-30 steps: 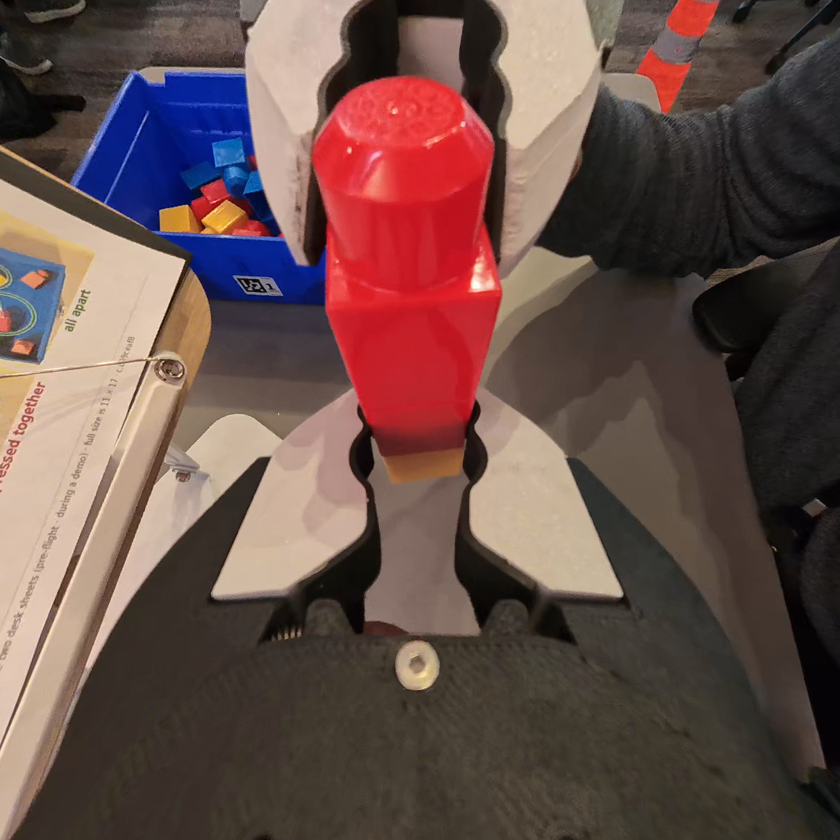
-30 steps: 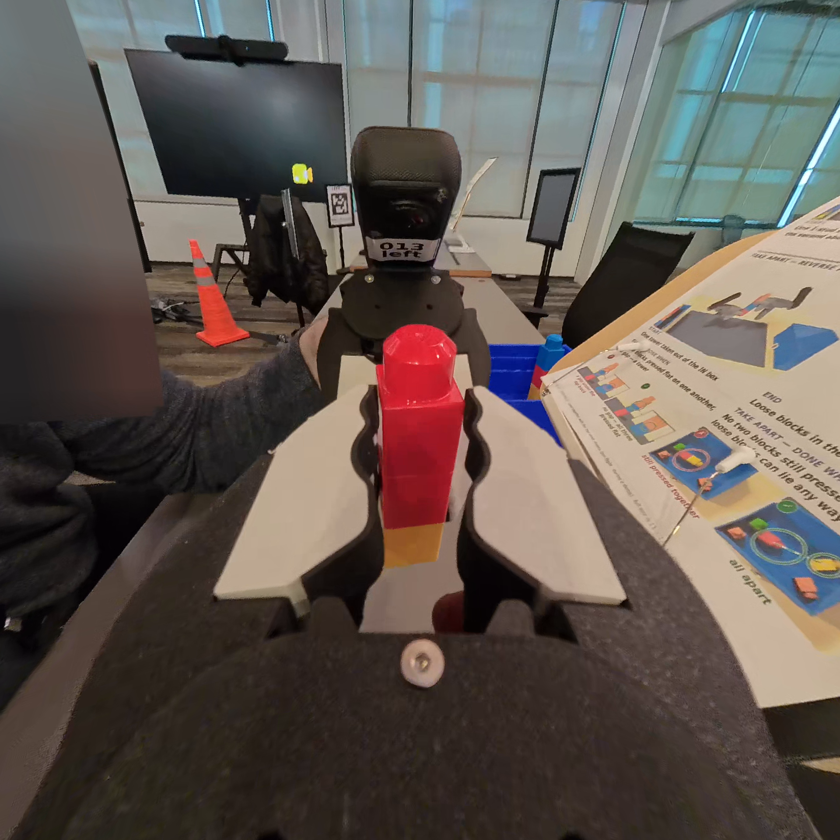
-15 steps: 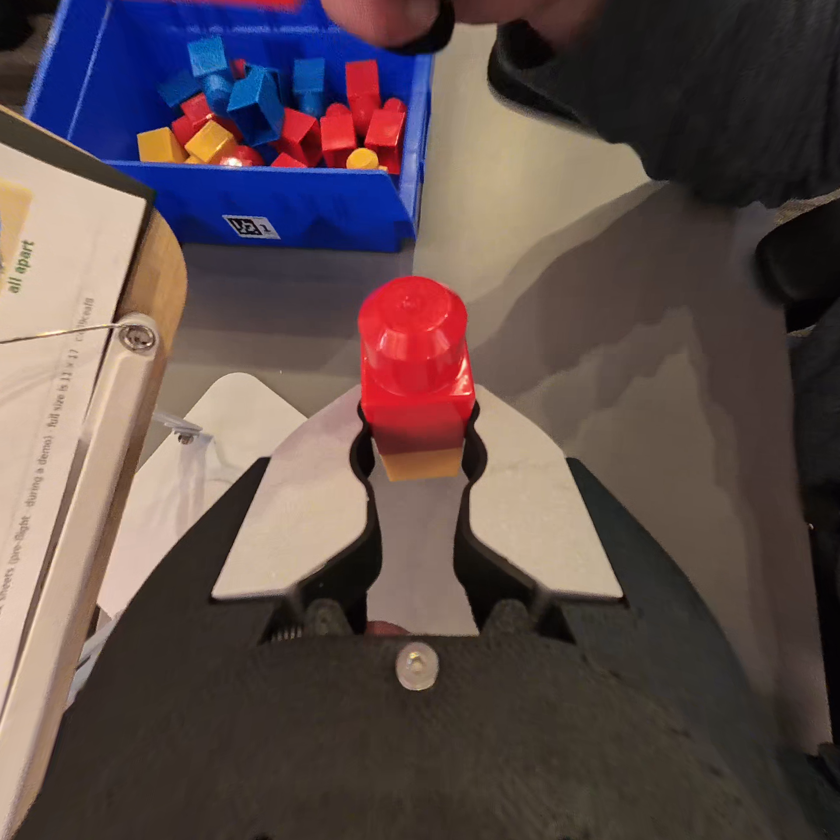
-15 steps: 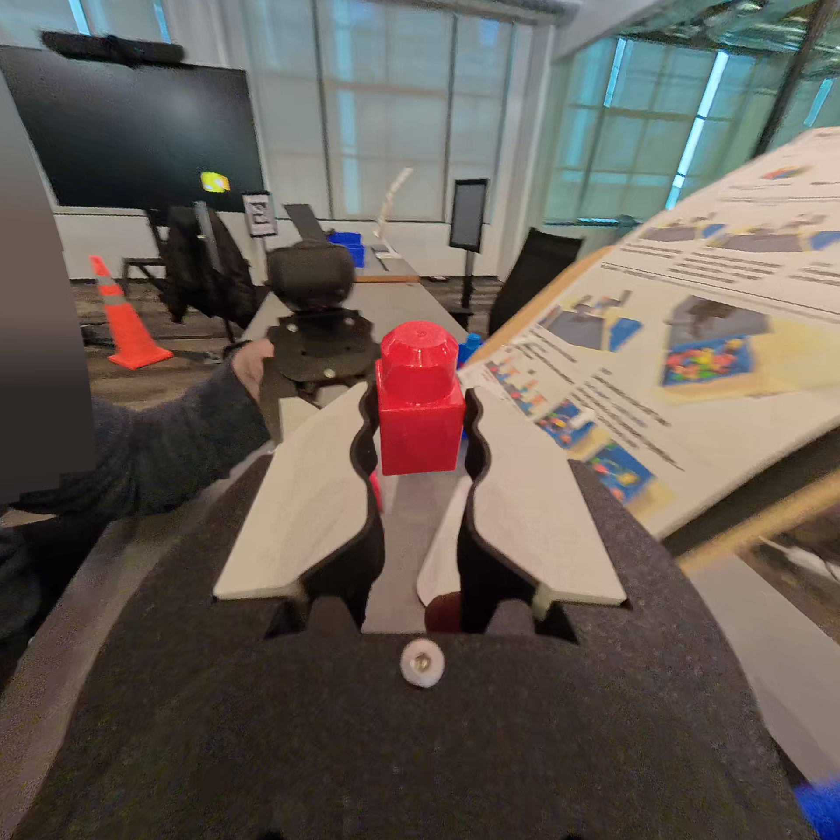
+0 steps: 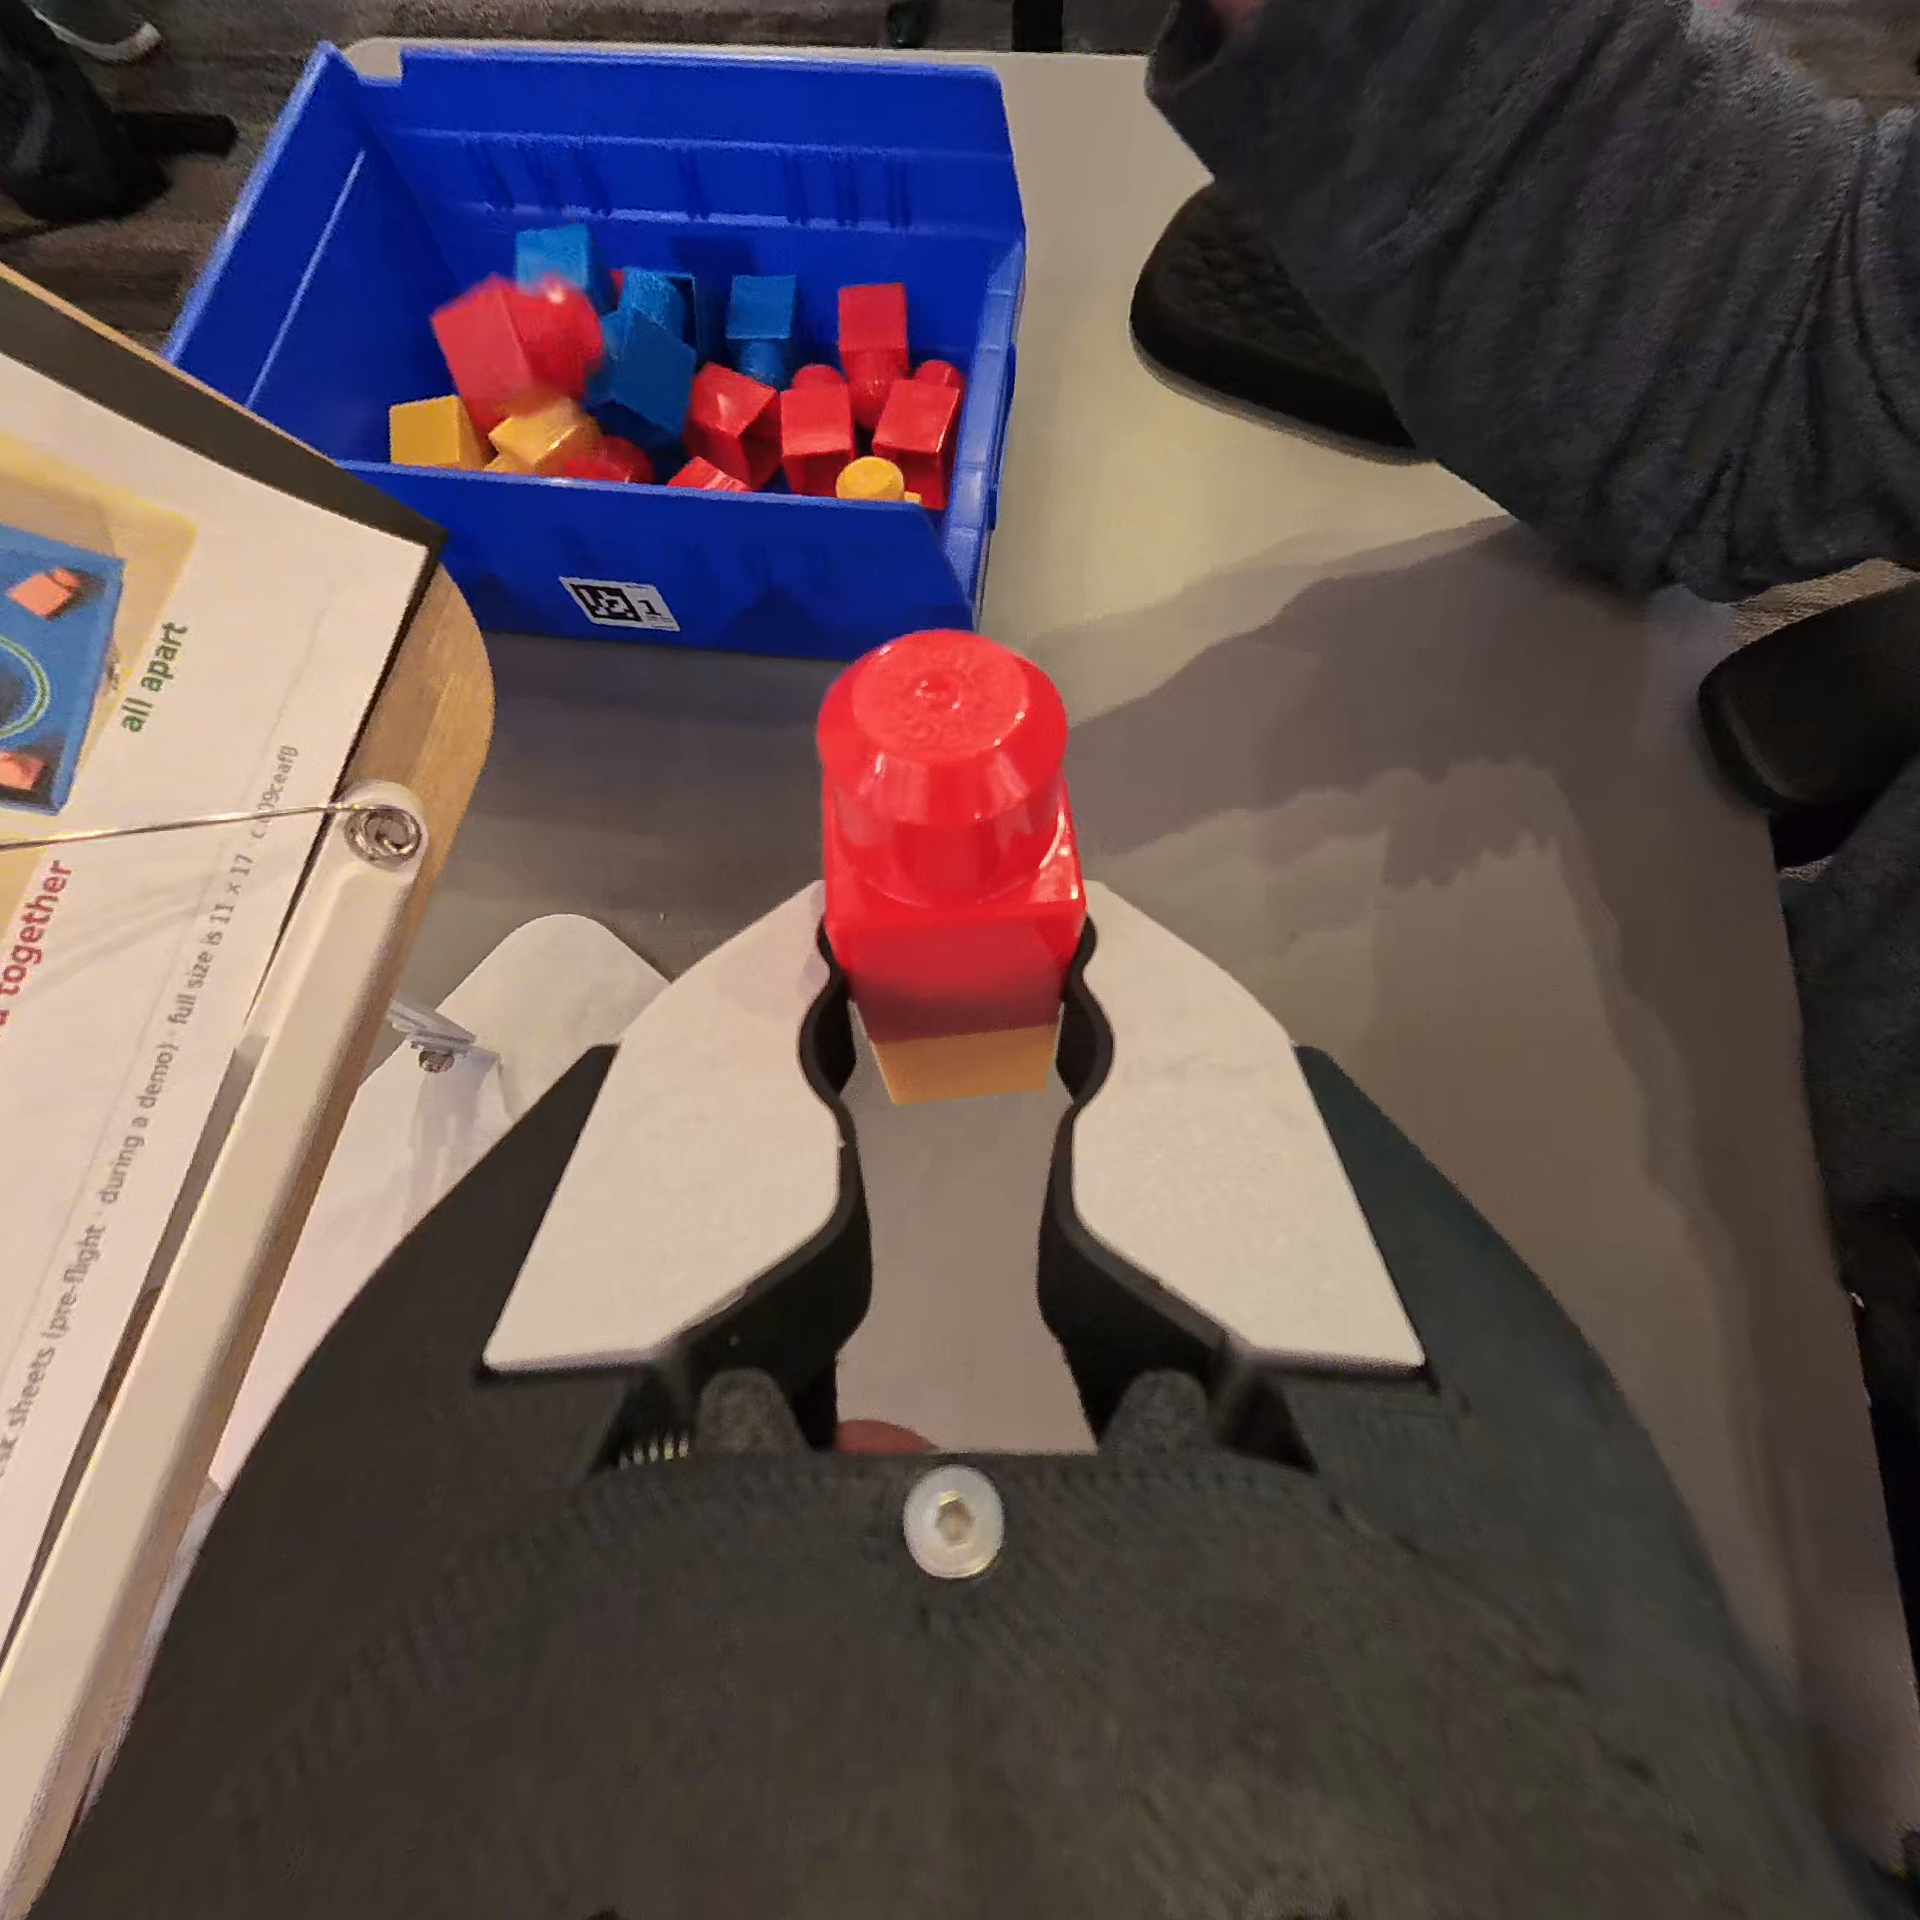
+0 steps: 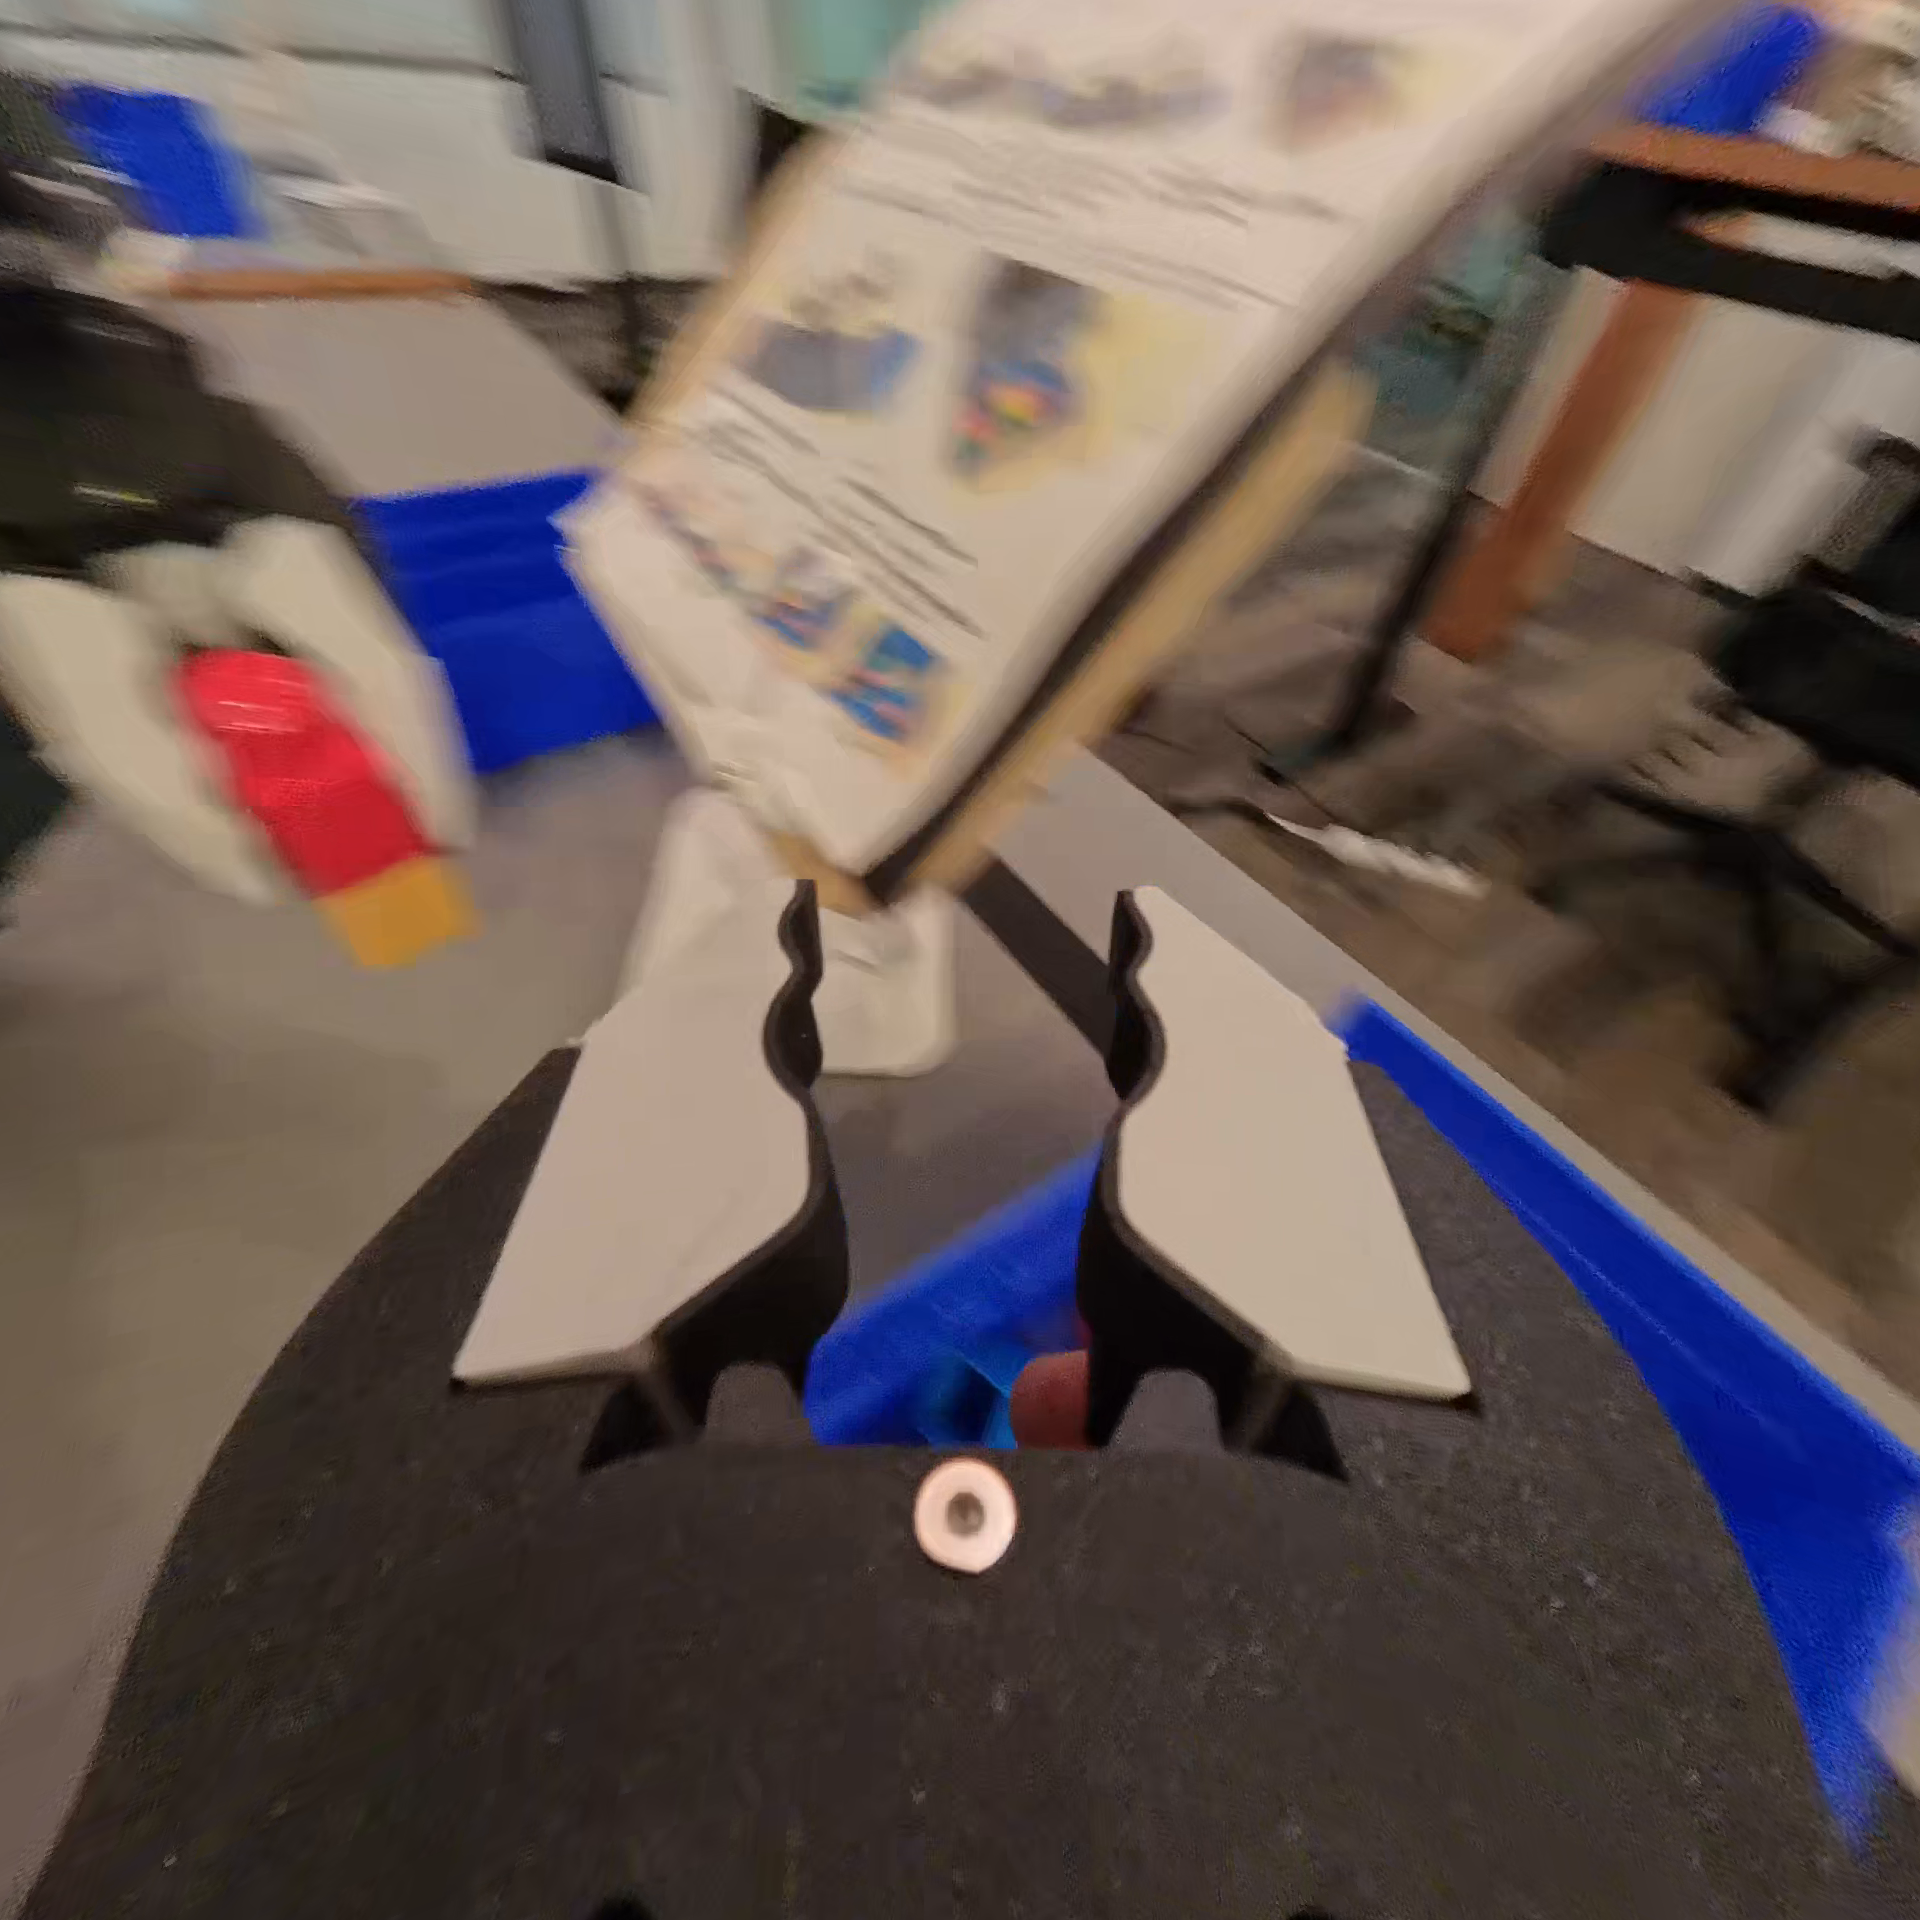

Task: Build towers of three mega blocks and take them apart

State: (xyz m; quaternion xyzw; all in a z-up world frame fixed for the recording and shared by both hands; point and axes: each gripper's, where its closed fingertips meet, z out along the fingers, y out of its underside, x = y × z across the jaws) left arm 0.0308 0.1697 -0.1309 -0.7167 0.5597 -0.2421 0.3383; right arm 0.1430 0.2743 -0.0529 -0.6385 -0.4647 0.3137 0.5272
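My left gripper (image 5: 956, 935) is shut on a two-block stack: a red mega block (image 5: 951, 831) pressed onto a yellow one (image 5: 961, 1060), held above the grey table (image 5: 1351, 935). The blurred right wrist view shows the same gripper (image 6: 239, 727) with the red block (image 6: 301, 769) and the yellow block (image 6: 400, 914). My right gripper (image 6: 961, 925) is open and empty, above a blue bin (image 6: 1558, 1247). In the left wrist view a blurred red block (image 5: 509, 338) tumbles among several loose blocks in the blue bin (image 5: 727, 561).
A tilted instruction board (image 5: 156, 831) stands left of the left gripper; it also shows in the right wrist view (image 6: 987, 468) on a white stand (image 6: 894, 997). A person's dark sleeve (image 5: 1558, 260) reaches over the table at the upper right.
The right gripper pulled the top red block off the three-block tower, swung it away toward the bin and opened. A red block now falls in the bin. The left gripper keeps the red-and-yellow stack.
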